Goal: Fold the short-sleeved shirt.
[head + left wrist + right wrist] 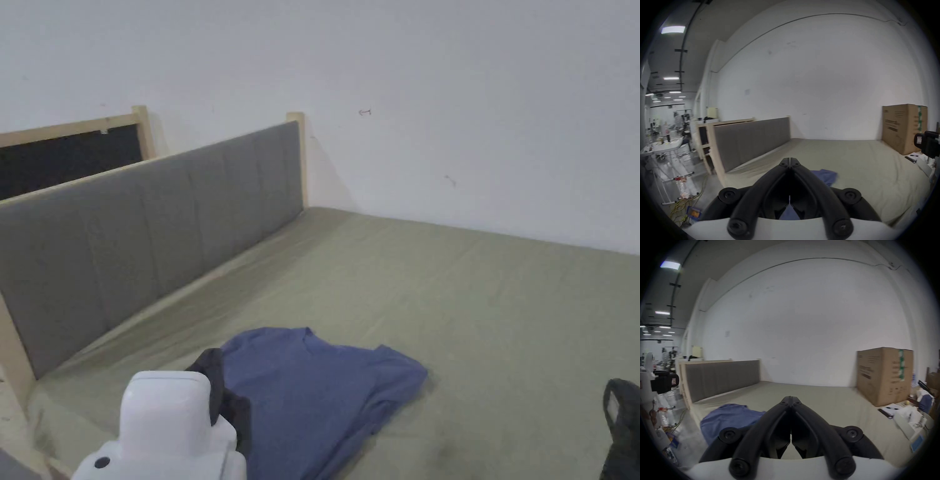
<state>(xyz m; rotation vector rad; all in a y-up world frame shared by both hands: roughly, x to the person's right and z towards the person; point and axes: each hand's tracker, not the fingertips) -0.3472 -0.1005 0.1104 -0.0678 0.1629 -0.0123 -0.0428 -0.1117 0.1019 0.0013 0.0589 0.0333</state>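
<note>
Nearest to us in the head view, the white housing of our left tool [215,375] sits at the bottom left, its dark jaws over the near left part of the blue short-sleeved shirt [312,400]. In the left gripper view that tool [790,160] has its jaws pressed together at the tips with nothing between them, and blue cloth shows under them. Our right tool [622,419] is at the bottom right edge of the head view, well apart from the shirt; in the right gripper view its [791,398] jaws are likewise closed tip to tip on nothing, hanging above bare sheet.

The shirt lies crumpled on the near left part of the bed [487,300], one sleeve reaching right, the collar toward the far side. The bed wears an olive-green sheet, lightly creased.

Along the left side of the bed runs a grey padded headboard [144,237] in a pale wooden frame. On the far right of the bed, in the right gripper view, stands a large cardboard box [883,374]. Beyond everything rises a plain white wall [469,94].
</note>
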